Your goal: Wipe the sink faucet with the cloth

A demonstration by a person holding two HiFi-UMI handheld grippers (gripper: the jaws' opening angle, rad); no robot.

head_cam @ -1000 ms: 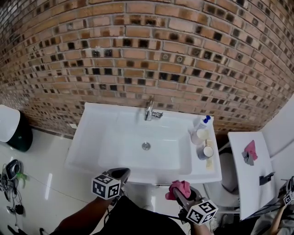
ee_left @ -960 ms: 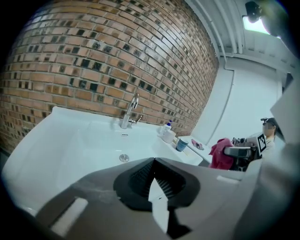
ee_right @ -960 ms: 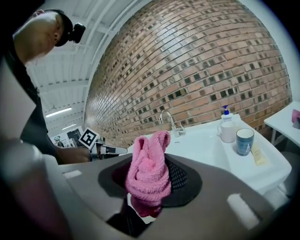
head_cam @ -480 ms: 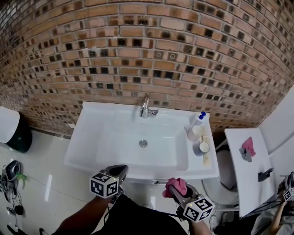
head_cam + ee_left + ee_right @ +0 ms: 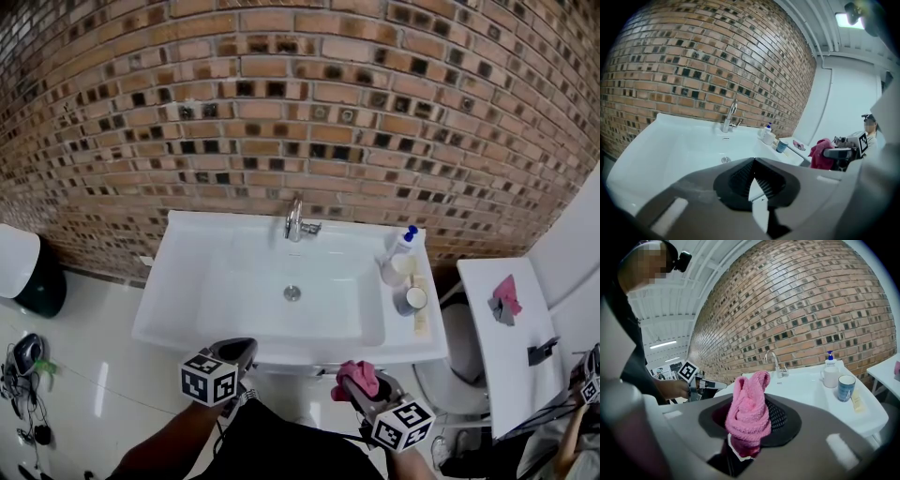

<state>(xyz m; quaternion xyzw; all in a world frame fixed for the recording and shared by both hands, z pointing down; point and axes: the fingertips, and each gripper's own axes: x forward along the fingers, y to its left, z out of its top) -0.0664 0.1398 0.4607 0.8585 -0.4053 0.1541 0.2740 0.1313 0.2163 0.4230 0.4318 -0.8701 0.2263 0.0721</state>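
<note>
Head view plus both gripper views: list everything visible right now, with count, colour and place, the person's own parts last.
brick wall: one, red-brown, behind the sink
sink: one, white, against the wall
faucet: one, chrome, at the sink's back rim
pump bottle: one, white with blue top, sink's right ledge
cup: one, blue, right ledge, nearer than the bottle
side table: one, white, right of the sink
pink item: one, on the side table
bin: one, white over dark, on the floor at left
cloth: one, pink, bunched between the right gripper's jaws
left gripper: one, grey, jaws together, empty
right gripper: one, grey, shut on the cloth
</note>
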